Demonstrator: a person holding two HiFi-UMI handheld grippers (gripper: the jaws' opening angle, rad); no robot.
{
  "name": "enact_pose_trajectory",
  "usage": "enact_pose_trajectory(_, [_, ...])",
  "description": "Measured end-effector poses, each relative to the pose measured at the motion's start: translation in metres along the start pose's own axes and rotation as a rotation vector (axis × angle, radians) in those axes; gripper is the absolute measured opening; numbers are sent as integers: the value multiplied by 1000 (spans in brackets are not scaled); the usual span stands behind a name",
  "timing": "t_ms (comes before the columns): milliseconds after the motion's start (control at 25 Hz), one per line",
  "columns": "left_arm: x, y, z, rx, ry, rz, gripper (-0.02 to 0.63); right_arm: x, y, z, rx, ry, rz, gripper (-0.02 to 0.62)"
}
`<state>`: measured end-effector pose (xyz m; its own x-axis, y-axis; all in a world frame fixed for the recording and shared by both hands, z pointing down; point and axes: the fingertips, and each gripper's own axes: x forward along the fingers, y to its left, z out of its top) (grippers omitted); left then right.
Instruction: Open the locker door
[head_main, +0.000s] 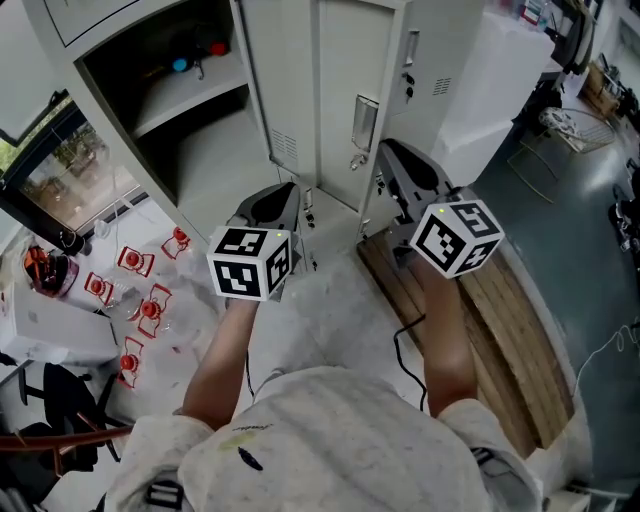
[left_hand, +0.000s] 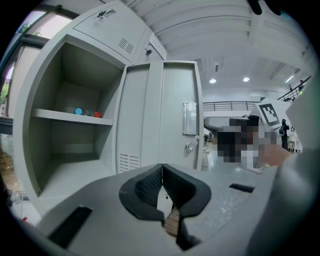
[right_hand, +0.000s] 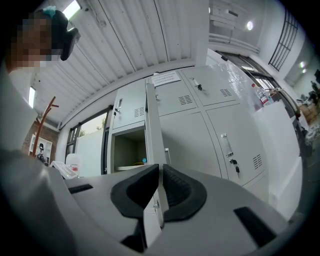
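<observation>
The grey locker door (head_main: 340, 90) stands swung out, and its handle plate (head_main: 365, 122) and lock show on its face. My right gripper (head_main: 392, 172) is at the door's free edge. In the right gripper view the door (right_hand: 151, 125) is seen edge-on and runs between the pads, with my right gripper (right_hand: 159, 189) shut on it. Left of the door, my left gripper (head_main: 288, 200) hangs shut and holds nothing. In the left gripper view my left gripper (left_hand: 162, 184) points at the door (left_hand: 176, 115) and the open compartment (left_hand: 70, 145).
A shelf (left_hand: 70, 116) inside the open compartment carries small blue and red items. Several red-marked items (head_main: 140, 300) lie on the floor at left. A wooden pallet (head_main: 500, 320) lies at right with a black cable (head_main: 405, 345) beside it. More closed lockers (right_hand: 235, 140) stand to the right.
</observation>
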<state>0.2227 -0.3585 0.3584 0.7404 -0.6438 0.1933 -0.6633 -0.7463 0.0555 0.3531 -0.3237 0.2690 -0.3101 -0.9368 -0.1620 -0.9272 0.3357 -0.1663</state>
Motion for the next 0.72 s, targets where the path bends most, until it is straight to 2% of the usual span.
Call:
enact_pose_trajectory(280, [0, -7, 0, -6, 8, 42, 8, 1, 0, 1, 0, 11, 28, 25])
enact_pose_trajectory(720, [-20, 1, 3, -6, 20, 124, 8, -2, 1, 2, -25, 28, 5, 25])
